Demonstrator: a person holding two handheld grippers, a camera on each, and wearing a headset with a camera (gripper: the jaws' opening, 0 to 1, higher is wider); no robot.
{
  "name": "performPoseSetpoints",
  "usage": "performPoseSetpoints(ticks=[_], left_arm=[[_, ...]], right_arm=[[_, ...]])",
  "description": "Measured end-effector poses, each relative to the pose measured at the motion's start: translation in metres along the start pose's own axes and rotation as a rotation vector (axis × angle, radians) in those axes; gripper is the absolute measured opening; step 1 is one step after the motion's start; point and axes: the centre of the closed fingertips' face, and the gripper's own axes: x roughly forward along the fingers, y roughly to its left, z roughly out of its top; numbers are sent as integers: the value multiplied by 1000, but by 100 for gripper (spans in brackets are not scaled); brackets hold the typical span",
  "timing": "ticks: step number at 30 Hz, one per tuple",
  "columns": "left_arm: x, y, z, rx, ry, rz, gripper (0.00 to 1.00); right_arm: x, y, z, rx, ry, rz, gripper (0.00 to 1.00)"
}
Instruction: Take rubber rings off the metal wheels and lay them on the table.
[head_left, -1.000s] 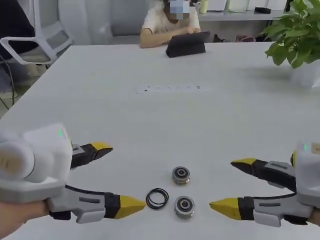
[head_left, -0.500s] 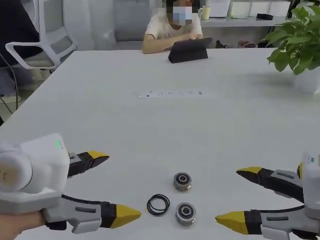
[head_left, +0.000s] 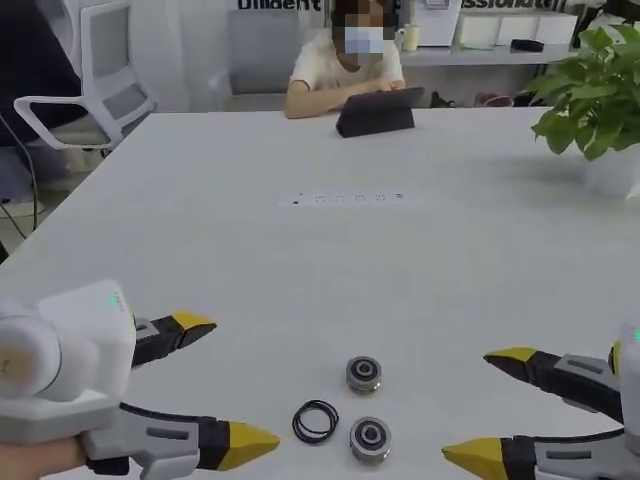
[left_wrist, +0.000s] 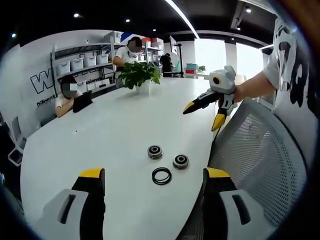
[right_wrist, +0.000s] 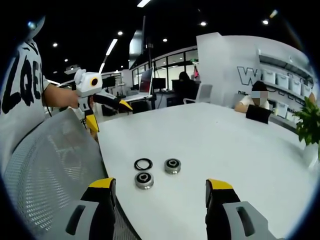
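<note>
Two metal wheels lie on the white table (head_left: 300, 260) near its front edge: one (head_left: 364, 373) farther, one (head_left: 371, 439) nearer. Black rubber rings (head_left: 315, 421) lie flat just left of the nearer wheel. They show again in the left gripper view as wheels (left_wrist: 154, 151) (left_wrist: 180, 161) and rings (left_wrist: 161, 175), and in the right gripper view as wheels (right_wrist: 173, 165) (right_wrist: 144, 180) and rings (right_wrist: 143, 164). My left gripper (head_left: 229, 384) stands open at the left, my right gripper (head_left: 492, 408) open at the right, both empty and apart from the parts.
A person sits at the table's far end behind a dark tablet (head_left: 375, 112). A potted plant (head_left: 590, 85) stands at the back right. A power strip (head_left: 340, 197) lies mid-table. A white chair (head_left: 85, 95) is at the back left.
The head camera has tilted, so the scene sits lower. Both grippers have dropped toward the frame's bottom and stay open. The wheels and rings have not moved on the table.
</note>
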Motion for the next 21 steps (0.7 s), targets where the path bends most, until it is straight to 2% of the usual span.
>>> performPoseSetpoints(ticks=[21], left_arm=[[-6, 1, 3, 3, -9, 10, 78]], right_arm=[[-4, -2, 1, -19, -5, -12, 69]])
